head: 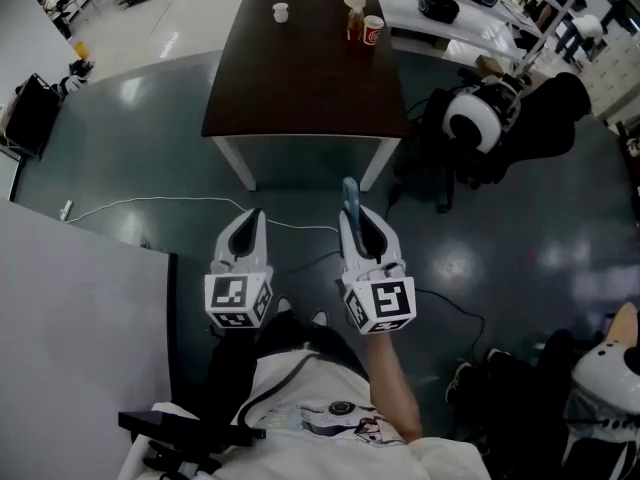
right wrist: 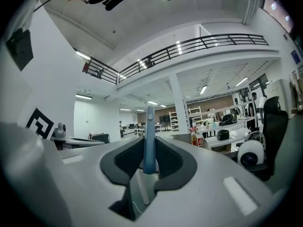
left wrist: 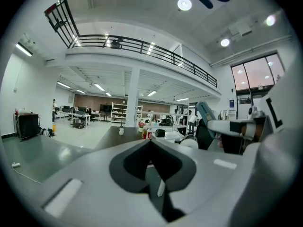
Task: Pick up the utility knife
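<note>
A slim blue utility knife (head: 349, 196) sticks out forward from my right gripper (head: 353, 224), whose jaws are shut on its handle. In the right gripper view the knife (right wrist: 149, 131) stands upright between the two dark pads of that gripper (right wrist: 150, 145), its tip above them. My left gripper (head: 254, 218) hangs beside it, to the left, with its jaws together and nothing in them. In the left gripper view the gripper (left wrist: 150, 142) points level into the room, and the knife (left wrist: 204, 111) shows off to the right. Both grippers hover over the floor, short of the dark table (head: 300, 88).
On the table's far end stand a red cup (head: 372, 31), a bottle (head: 355, 18) and a small white cup (head: 280, 11). A black chair with a round white device (head: 470, 118) stands to the table's right. A white cable (head: 150, 203) runs over the floor. A pale desk surface (head: 70, 308) lies at the left.
</note>
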The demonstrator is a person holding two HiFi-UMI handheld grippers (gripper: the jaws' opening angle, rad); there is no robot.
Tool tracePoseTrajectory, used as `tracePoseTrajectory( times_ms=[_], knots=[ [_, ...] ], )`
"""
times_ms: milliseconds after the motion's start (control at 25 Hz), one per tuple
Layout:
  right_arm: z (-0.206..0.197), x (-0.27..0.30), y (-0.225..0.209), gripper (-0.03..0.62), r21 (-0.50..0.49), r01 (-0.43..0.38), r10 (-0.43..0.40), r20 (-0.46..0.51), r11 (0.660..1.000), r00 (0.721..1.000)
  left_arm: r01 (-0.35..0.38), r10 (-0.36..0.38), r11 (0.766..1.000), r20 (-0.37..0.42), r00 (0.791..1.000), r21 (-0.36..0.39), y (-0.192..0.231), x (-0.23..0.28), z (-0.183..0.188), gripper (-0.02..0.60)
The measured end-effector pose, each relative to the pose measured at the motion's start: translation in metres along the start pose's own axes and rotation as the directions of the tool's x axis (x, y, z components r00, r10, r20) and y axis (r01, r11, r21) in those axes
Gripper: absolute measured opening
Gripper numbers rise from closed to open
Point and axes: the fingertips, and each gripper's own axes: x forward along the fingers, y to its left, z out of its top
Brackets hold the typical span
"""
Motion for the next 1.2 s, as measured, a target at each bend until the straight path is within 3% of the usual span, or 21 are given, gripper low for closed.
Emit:
tracePoseTrajectory(
  times_ms=[400,1200],
  knots=[
    [0.023,-0.008,-0.004,0.072,-0.024,0.012,-0.011,0.051,1.000,0.999,0.059,-0.061,0.998,0.074,0.995,0.037,-0.025,0.009,0.027,-0.003],
    [0.048,0.029,-0.015,0.072,-0.045,0.056,-0.050,0.120,0.997,0.992,0.105,-0.117,0.991,0.154,0.981,0.081,-0.006,0.038,0.061,-0.003]
  ],
)
